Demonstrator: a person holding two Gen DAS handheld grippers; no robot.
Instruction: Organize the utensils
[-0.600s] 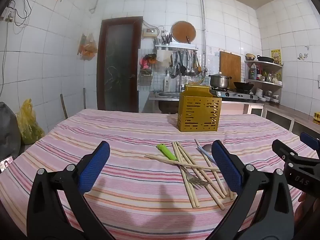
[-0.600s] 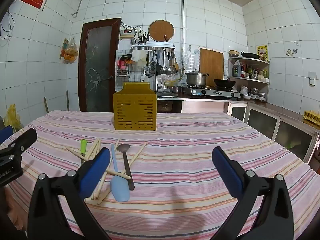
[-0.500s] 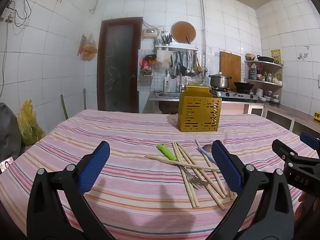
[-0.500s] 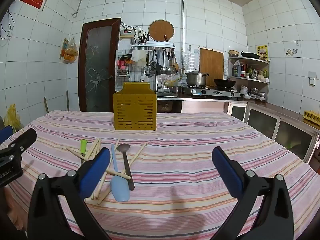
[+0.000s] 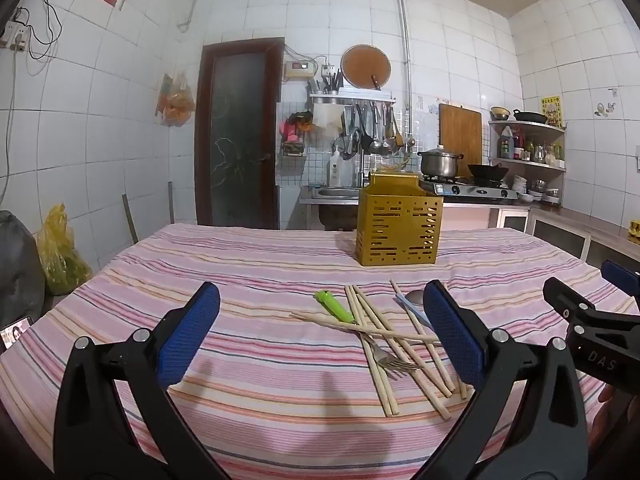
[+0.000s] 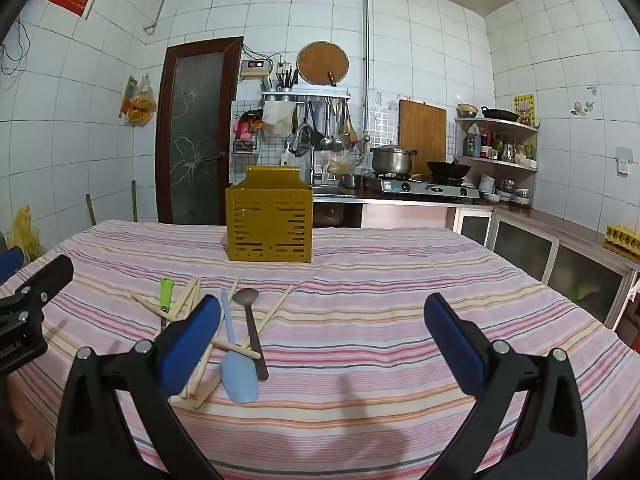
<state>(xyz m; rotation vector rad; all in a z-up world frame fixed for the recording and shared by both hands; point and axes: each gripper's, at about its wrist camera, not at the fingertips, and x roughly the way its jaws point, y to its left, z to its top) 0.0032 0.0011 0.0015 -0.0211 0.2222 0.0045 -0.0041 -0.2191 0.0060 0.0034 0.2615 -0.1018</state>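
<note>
Utensils (image 5: 384, 336) lie heaped at your table's (image 6: 380, 280) centre: slim wooden chopsticks (image 5: 400, 344) and a steel fork (image 5: 394, 362) running roughly twelve-to-six, the slotted yellow holder (image 5: 398, 226) at twelve. Your left gripper (image 5: 320, 336) and right gripper (image 6: 322, 346) gape fully, empty.

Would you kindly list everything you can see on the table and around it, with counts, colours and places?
Utensil holder: one, mustard yellow, slotted, upright at the table's far middle.
Chopsticks: several, exact count unclear, pale wood, crossed in a loose pile on the cloth.
Fork: one, metal with a green handle, lying in the pile.
Spatula: one, light blue, beside the pile.
Spoon: one, dark metal, next to the spatula.
Tablecloth: one, pink striped, covering the table.
Pot: one, steel, on the stove behind.
Left gripper: black with blue pads, open, empty.
Right gripper: the same, open, empty.
</note>
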